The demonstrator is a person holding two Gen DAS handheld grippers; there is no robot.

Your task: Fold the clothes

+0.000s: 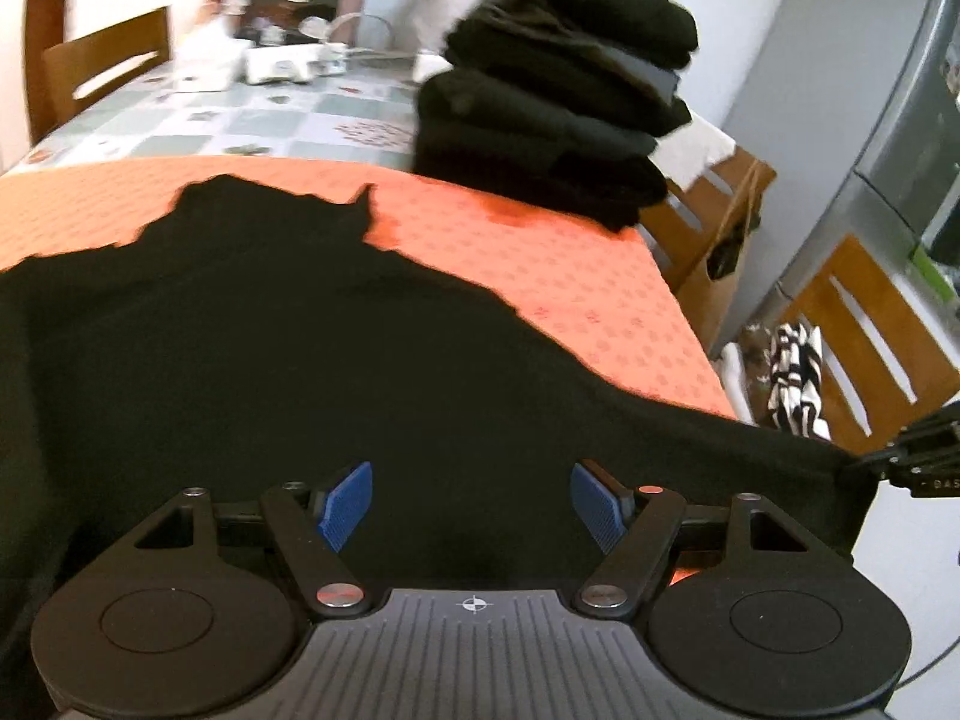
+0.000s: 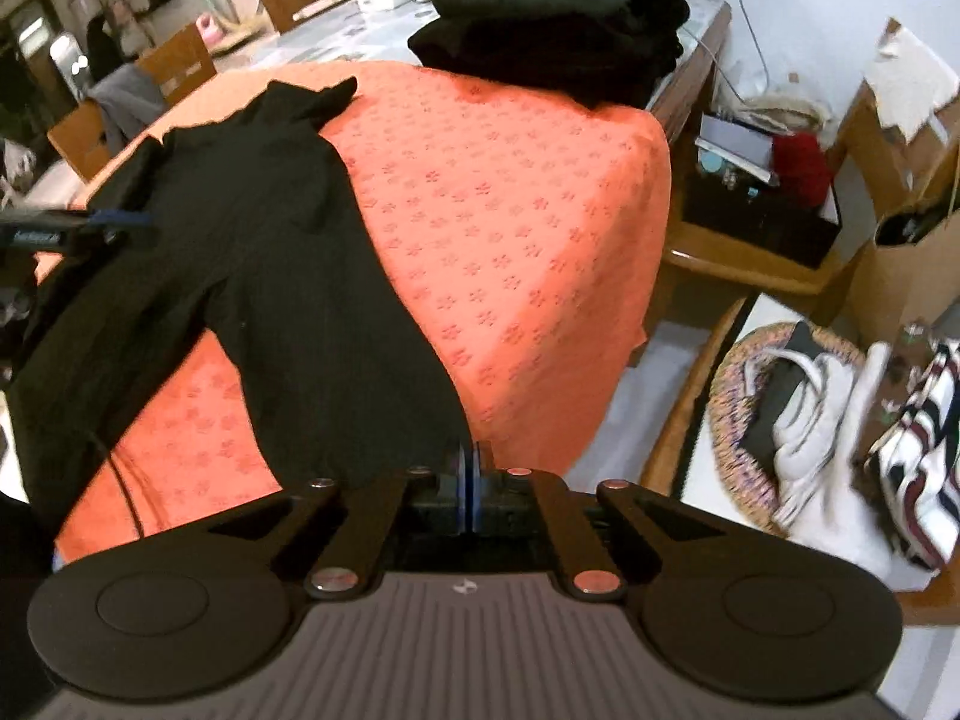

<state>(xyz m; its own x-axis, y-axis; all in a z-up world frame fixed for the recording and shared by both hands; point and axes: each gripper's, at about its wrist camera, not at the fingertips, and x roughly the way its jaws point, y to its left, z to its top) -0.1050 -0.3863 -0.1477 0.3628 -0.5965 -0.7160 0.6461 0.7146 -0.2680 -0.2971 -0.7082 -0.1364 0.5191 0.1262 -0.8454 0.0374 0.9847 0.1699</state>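
Fabric from the black garment (image 2: 282, 252) sprawls across the orange tablecloth (image 2: 510, 228) through the centre and left of the right-wrist view, and your right gripper (image 2: 472, 480) at bottom centre has its blue pads pressed together on the garment's near corner. Your left gripper (image 1: 471, 504) hovers over the cloth at bottom centre of its view with both blue pads wide apart, pinching nothing. With only 1 corner held, pulling now could drag the garment off the table edge or bunch it toward the stack of 4 or so folded black clothes (image 2: 552, 30) at top centre.
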